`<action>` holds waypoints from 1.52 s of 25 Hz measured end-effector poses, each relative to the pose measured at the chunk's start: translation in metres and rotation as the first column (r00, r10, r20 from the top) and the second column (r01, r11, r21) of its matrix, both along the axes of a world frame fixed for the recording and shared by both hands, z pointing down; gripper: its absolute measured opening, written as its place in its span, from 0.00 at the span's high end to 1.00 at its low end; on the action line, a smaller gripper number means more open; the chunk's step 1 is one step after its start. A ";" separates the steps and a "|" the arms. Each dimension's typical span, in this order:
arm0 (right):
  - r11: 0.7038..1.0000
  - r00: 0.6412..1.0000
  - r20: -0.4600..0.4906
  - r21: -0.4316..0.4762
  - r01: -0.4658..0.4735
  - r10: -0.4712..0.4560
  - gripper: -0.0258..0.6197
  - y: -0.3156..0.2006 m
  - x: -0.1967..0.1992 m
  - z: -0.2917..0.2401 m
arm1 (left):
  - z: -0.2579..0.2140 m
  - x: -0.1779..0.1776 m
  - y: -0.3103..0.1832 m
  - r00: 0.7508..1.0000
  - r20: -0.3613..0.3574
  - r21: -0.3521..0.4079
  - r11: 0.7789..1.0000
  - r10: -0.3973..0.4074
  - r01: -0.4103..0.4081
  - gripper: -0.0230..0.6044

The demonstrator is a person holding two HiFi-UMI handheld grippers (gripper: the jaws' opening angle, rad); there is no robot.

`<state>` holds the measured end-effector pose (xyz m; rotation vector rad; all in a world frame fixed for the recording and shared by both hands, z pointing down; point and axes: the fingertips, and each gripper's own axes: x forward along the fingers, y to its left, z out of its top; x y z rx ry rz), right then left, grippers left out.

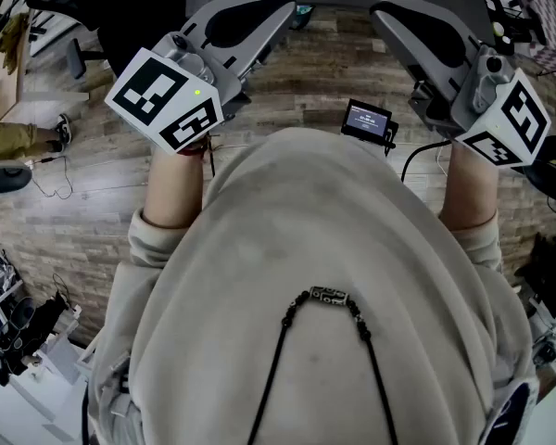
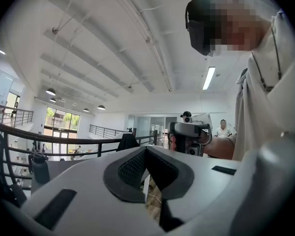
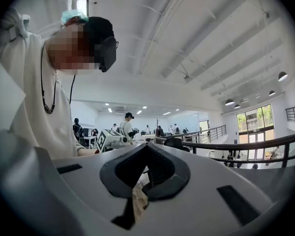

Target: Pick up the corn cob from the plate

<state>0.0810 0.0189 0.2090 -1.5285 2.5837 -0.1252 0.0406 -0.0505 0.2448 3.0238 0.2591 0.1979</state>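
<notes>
- Head view is showing the left hand-held gripper (image 1: 283, 7) and right hand-held gripper (image 1: 382, 12) hovering over a plank floor (image 1: 287, 82).
- Both are pressing their jaws together on nothing.
- A small screen (image 1: 366, 120) is displaying writing too tiny to read.

Right gripper (image 3: 145, 148) held about level, fingers (image 3: 88, 195) closed tip to tip, nothing between them (only brownish floor (image 3: 137, 200) showing through the slit below the tips). Pale sweatshirt (image 3: 34, 107) at left, black cord (image 3: 43, 82) hanging at the neck. Black railing (image 3: 246, 142) at right, windows (image 3: 253, 124) behind it. Pendant lamps (image 3: 229, 102) overhead. People (image 3: 129, 124) standing far back.
</notes>
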 end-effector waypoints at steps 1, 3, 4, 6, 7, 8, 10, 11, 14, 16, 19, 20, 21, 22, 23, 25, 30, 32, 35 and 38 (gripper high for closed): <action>1.000 1.000 -0.012 -0.002 0.002 -0.002 0.93 0.001 -0.003 0.001 | -0.002 -0.001 0.002 1.000 -0.001 0.003 1.000 0.001 -0.001 0.95; 1.000 0.999 -0.033 -0.003 0.008 -0.008 0.93 0.001 -0.006 0.001 | -0.007 -0.003 0.004 1.000 -0.010 0.010 1.000 -0.002 0.002 0.95; 1.000 0.999 -0.040 -0.002 0.011 -0.011 0.94 0.001 -0.007 0.001 | -0.010 -0.003 0.003 1.000 -0.018 0.014 1.000 -0.009 0.010 0.95; 1.000 0.999 -0.040 0.002 0.020 -0.019 0.93 0.001 -0.006 0.000 | -0.015 -0.005 0.000 0.999 -0.037 0.016 0.999 -0.034 0.035 0.95; 1.000 0.999 -0.035 0.003 0.022 -0.022 0.93 0.001 -0.006 -0.001 | -0.017 -0.006 -0.002 0.998 -0.043 0.016 0.999 -0.047 0.048 0.95; 1.000 0.999 -0.030 0.003 0.024 -0.024 0.93 0.000 -0.005 -0.001 | -0.020 -0.008 -0.005 0.997 -0.048 0.017 0.998 -0.059 0.060 0.95; 1.000 0.999 -0.013 0.003 0.031 -0.031 0.93 0.000 -0.006 -0.001 | -0.024 -0.013 -0.010 0.994 -0.061 0.029 0.995 -0.092 0.093 0.95; 0.999 0.999 -0.002 0.003 0.036 -0.036 0.93 -0.001 -0.006 0.000 | -0.026 -0.015 -0.013 0.991 -0.067 0.040 0.993 -0.113 0.115 0.95; 0.999 0.999 0.019 -0.002 0.041 -0.041 0.93 -0.002 -0.003 0.008 | -0.019 -0.017 -0.019 0.987 -0.062 0.047 0.987 -0.150 0.153 0.95; 0.999 0.999 0.033 -0.013 0.034 -0.034 0.93 -0.003 0.003 0.020 | -0.010 -0.015 -0.019 0.987 -0.054 0.038 0.987 -0.153 0.155 0.95; 1.000 0.998 0.070 -0.026 0.011 -0.010 0.93 -0.006 0.020 0.028 | -0.007 -0.009 -0.021 0.983 -0.066 0.037 0.984 -0.172 0.175 0.95; 1.000 0.996 0.088 -0.029 -0.005 0.008 0.93 -0.006 0.027 0.026 | -0.010 -0.009 -0.023 0.980 -0.076 0.038 0.981 -0.186 0.189 0.95; 0.999 0.994 0.109 -0.034 -0.029 0.032 0.93 -0.006 0.035 0.023 | -0.016 -0.009 -0.025 0.976 -0.085 0.038 0.979 -0.199 0.203 0.95; 0.998 0.989 0.131 -0.040 -0.056 0.061 0.93 -0.004 0.042 0.019 | -0.022 -0.010 -0.026 0.974 -0.090 0.037 0.976 -0.208 0.212 0.95; 0.996 0.984 0.152 -0.044 -0.083 0.089 0.93 -0.002 0.050 0.017 | -0.027 -0.010 -0.027 0.973 -0.092 0.039 0.975 -0.213 0.218 0.95; 0.992 0.975 0.183 -0.040 -0.120 0.125 0.93 0.004 0.065 0.014 | -0.031 -0.006 -0.027 0.973 -0.091 0.050 0.975 -0.211 0.216 0.95; 0.989 0.967 0.210 -0.040 -0.142 0.147 0.93 0.013 0.080 0.023 | -0.008 0.017 -0.026 0.988 -0.019 0.011 0.988 -0.154 0.155 0.95; 0.988 0.968 0.195 -0.046 -0.151 0.157 0.94 0.012 0.087 0.024 | -0.007 0.032 -0.020 0.993 -0.012 0.008 0.993 -0.117 0.117 0.95; 0.987 0.966 0.203 -0.048 -0.156 0.163 0.93 0.016 0.097 0.029 | -0.003 0.053 -0.002 0.998 -0.006 0.007 0.998 -0.063 0.063 0.95; 0.987 0.963 0.215 -0.051 -0.155 0.163 0.93 0.024 0.107 0.037 | 0.004 0.071 0.014 0.999 0.011 -0.015 0.999 -0.030 0.030 0.95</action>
